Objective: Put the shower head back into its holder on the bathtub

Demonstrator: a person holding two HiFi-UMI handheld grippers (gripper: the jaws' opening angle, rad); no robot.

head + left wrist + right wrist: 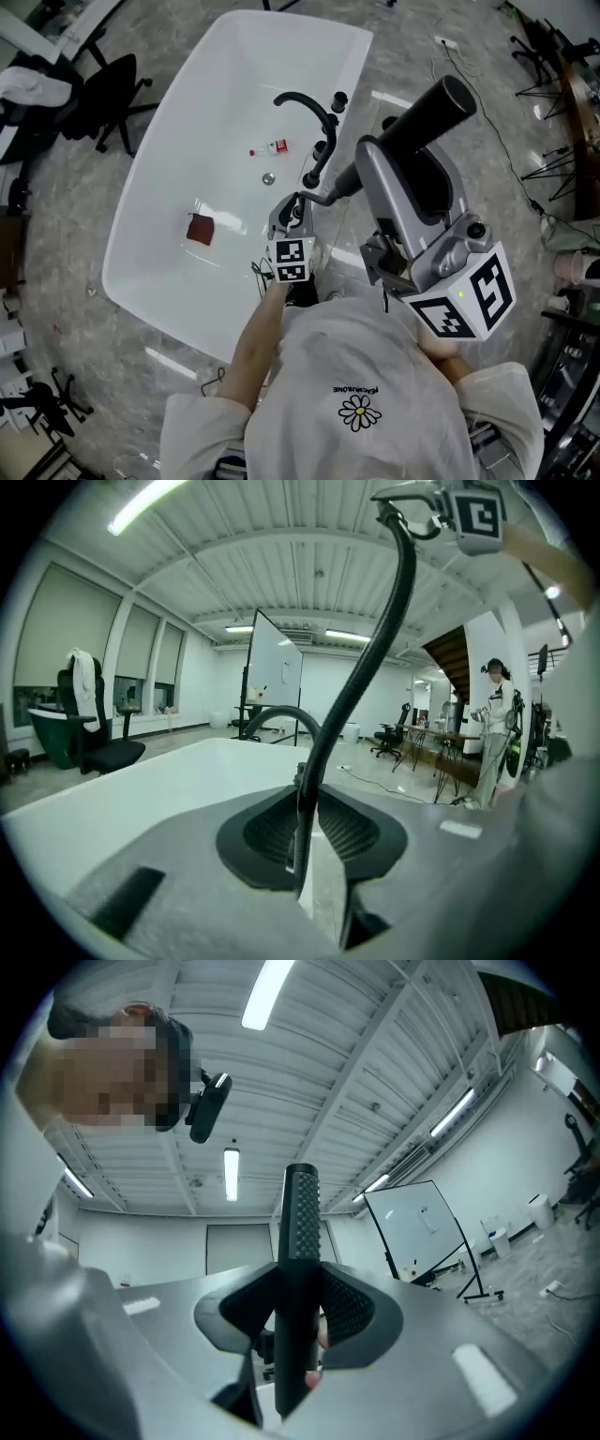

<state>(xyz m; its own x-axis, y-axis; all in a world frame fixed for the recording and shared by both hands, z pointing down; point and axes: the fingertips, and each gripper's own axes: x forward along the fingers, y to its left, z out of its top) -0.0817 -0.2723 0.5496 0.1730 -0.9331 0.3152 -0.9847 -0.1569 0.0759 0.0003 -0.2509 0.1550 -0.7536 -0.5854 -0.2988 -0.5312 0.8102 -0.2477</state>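
L gripper [305,829] jaws pinch smooth black hose [377,637]; R gripper [298,1316] jaws clamp knobbly shower head [302,1211].

The right claw [298,1330] is clamped on the black studded shower head [301,1222].

Left tongs [307,836]: matte grey plastic shell, black ribbed pads [352,827] in a rounded black recess at the tip. White cube [292,260] w/ black square markers at the rear end. Right tongs [298,1321]: same grey shell and the same black ribbed lining at the tip. Marker block [466,300] at the back, w/ a tiny green light [461,293] on its top edge. Behind both: white short-sleeve shirt [375,361] w/ daisy print [359,411] & small black lettering on the tongs' side of it.
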